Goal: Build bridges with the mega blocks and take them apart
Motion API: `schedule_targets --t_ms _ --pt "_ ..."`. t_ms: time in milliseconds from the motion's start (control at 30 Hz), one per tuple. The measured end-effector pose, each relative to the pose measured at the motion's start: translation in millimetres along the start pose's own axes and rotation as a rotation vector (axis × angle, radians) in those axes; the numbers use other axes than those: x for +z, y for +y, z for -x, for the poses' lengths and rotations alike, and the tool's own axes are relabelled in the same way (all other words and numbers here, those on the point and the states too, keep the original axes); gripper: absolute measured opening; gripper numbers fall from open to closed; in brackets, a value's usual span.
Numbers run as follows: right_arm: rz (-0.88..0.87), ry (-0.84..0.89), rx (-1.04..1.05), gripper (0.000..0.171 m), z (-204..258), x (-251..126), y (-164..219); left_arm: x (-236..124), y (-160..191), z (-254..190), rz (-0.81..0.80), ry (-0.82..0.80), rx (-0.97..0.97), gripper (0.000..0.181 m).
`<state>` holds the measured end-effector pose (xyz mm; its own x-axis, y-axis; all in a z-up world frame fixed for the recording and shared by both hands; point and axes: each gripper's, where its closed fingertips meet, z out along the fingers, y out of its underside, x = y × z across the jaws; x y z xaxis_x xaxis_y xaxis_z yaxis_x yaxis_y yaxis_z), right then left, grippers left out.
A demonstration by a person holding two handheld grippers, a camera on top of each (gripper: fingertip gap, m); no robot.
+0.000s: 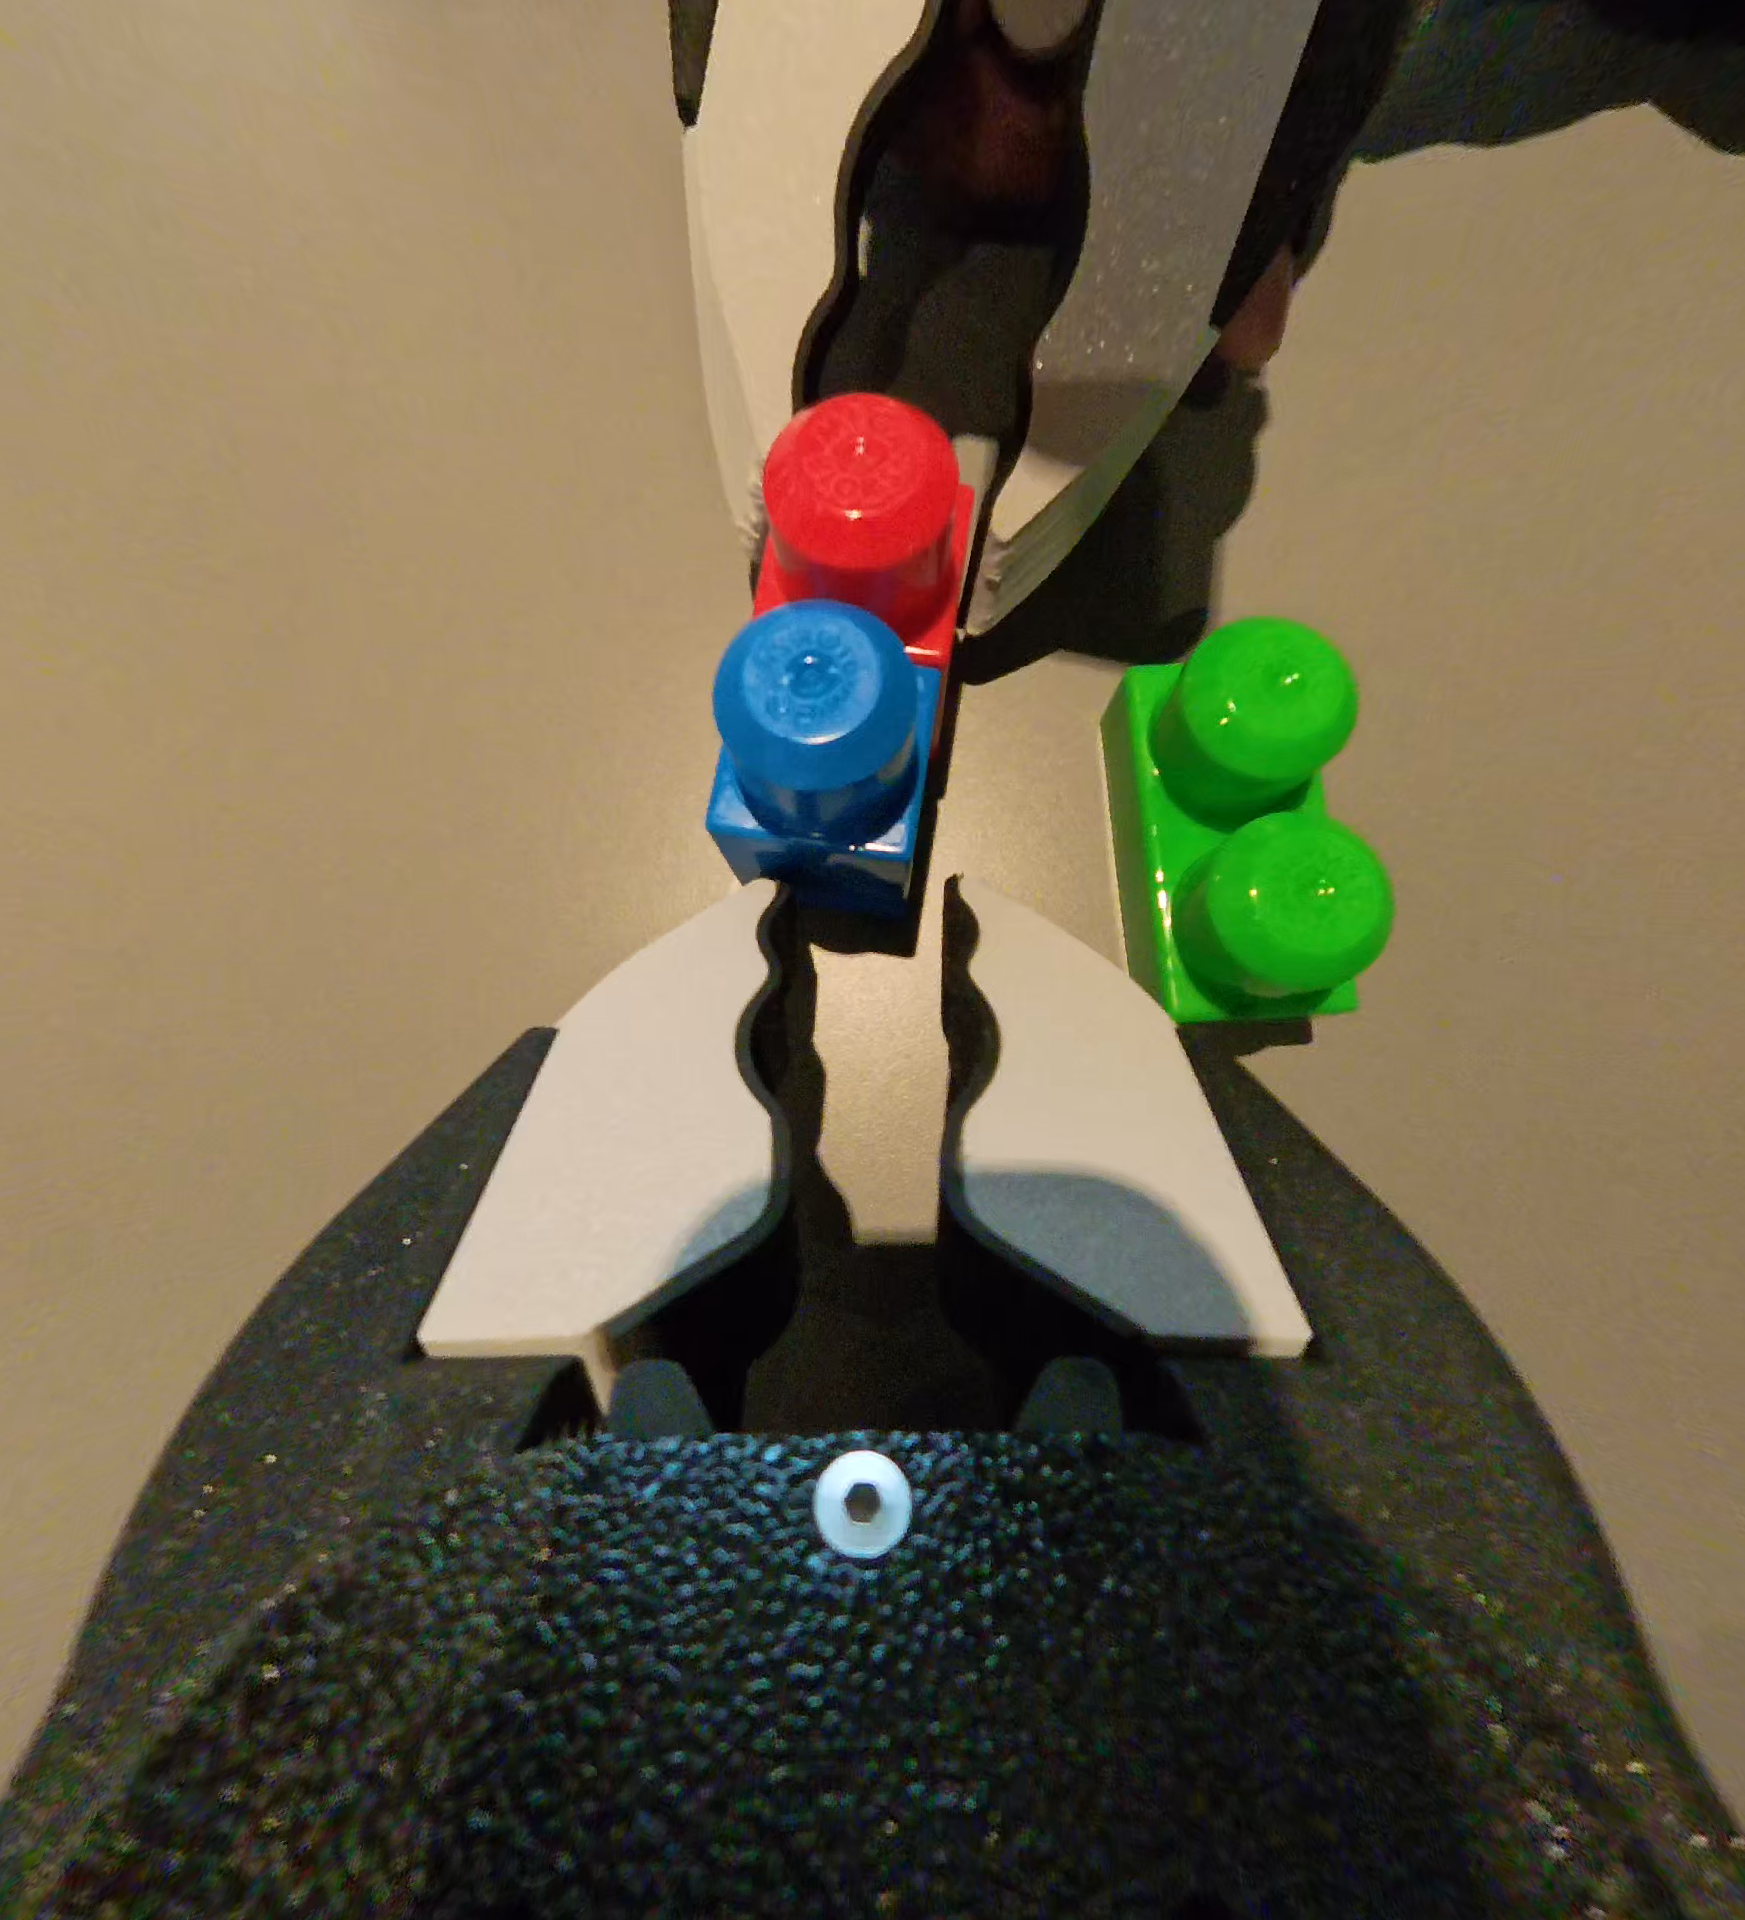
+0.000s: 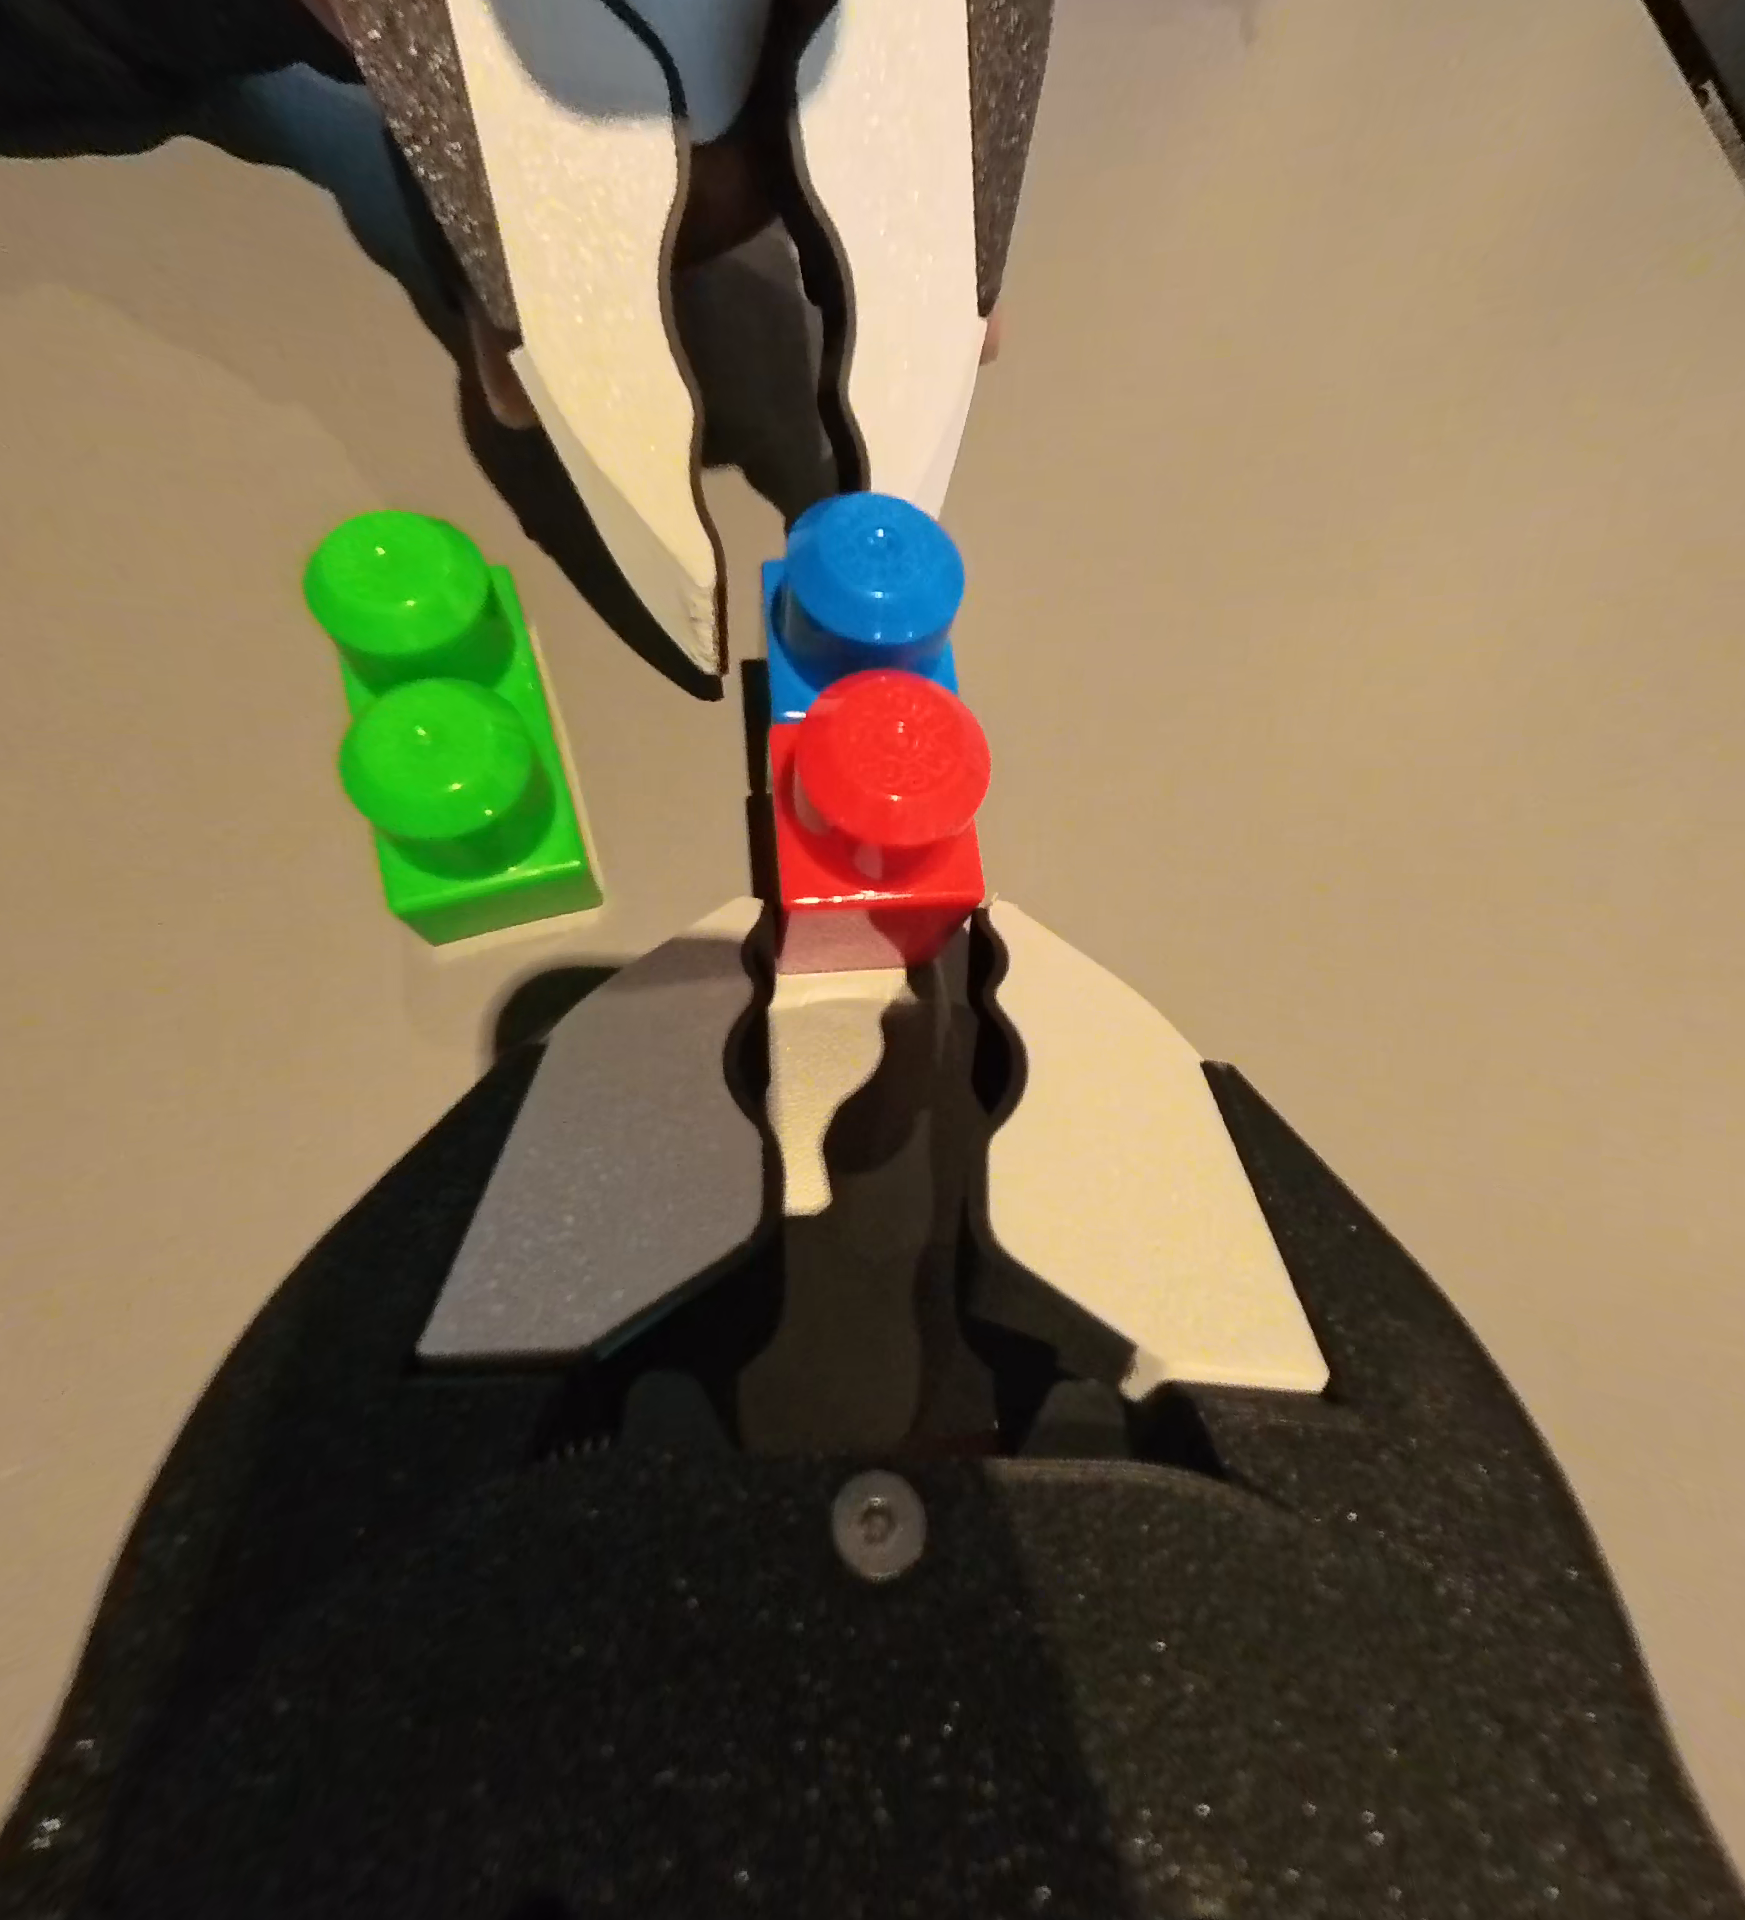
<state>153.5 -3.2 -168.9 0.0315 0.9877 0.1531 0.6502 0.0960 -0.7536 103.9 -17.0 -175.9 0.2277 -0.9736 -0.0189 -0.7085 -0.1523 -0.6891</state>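
Left wrist view: your left gripper (image 1: 860,891) sits w/ fingers narrowly parted, tips just at the near edge of the blue block (image 1: 818,769); can't tell if they actually touch it. The blue block butts against the red block (image 1: 863,530), both 1-stud, on the beige table (image 1: 276,623). The green block (image 1: 1242,821), 2 studs, lies apart to the right, untouched. Right wrist view: your right gripper (image 2: 873,920) has its fingers set on either side of the red block's base, apparently pinching it, tho contact is hard to confirm. Opposite, the left gripper's tips flank the blue block. No bridge stands yet; the 2 piers touch, so the green one has no gap to span. Risks, as I judge: pull w/ 1 side loose & a block tips or skids; squeeze off-centre & it twists out; swing wide & you knock the green block. Studs carry embossed round marks, too blurred to read; no other labels seen.
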Motion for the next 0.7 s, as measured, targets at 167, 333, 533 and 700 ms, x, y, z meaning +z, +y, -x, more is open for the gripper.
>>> schedule_targets --t_ms 167,333,533,700 --pt "0.001 0.002 0.001 0.035 -0.3 0.4 0.1 0.1 0.4 -0.3 0.002 0.001 0.004 0.026" --pt "0.002 0.004 0.004 0.036 -0.9 0.5 0.2 1.9 2.6 -1.0 0.017 0.004 0.008 0.026" --pt "0.003 0.005 0.005 0.036 -1.2 0.9 0.5 2.1 2.8 -0.7 0.018 0.002 0.010 0.026" --pt "0.009 0.006 0.003 0.036 -1.1 1.4 1.0 2.8 2.9 -0.9 0.021 0.001 0.011 0.026"
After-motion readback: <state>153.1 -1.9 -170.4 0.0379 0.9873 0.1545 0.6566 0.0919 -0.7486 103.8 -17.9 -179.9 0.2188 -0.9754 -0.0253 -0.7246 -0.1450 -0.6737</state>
